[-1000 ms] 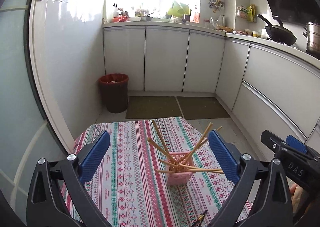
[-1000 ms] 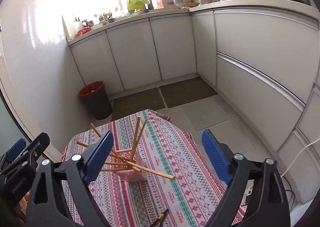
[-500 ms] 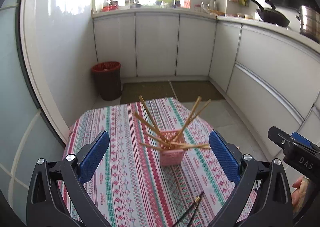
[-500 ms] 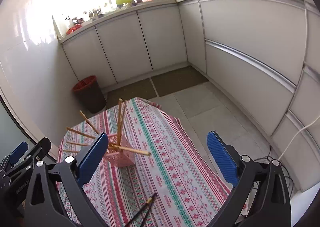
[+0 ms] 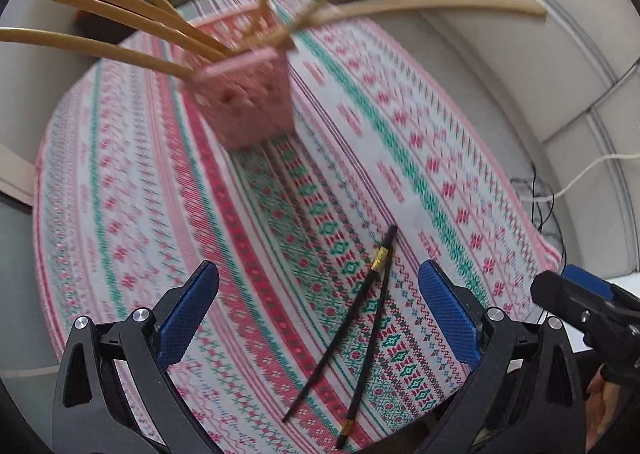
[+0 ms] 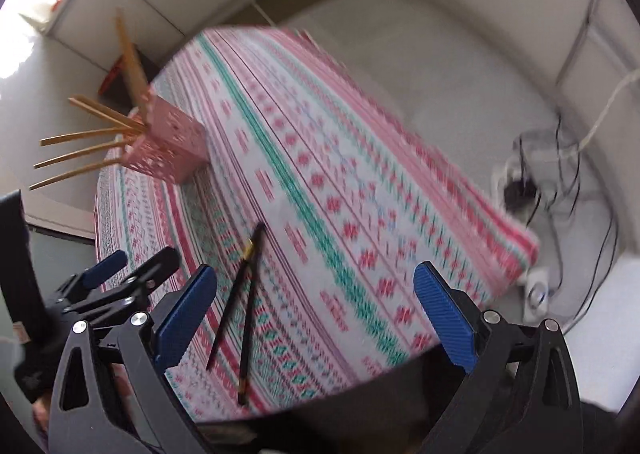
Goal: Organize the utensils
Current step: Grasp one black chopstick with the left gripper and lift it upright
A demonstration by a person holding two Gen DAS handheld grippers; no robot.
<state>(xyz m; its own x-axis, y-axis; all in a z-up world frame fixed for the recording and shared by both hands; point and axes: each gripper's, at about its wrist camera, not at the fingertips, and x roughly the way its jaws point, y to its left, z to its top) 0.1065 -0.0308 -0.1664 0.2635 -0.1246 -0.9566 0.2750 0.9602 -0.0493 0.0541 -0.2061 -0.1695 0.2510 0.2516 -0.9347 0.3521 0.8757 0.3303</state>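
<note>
Two black chopsticks lie crossed near the table's front edge, at six o'clock from the pink holder full of wooden chopsticks. The left gripper and right gripper both hover spread wide, holding nothing. The sticks look light, stiff and slick (mid-shaft seems the safest pinch).

A holder full of wooden chopsticks stands toward the surface's far edge; two dark chopsticks, seemingly crossed at their far ends, lie near its near edge.
</note>
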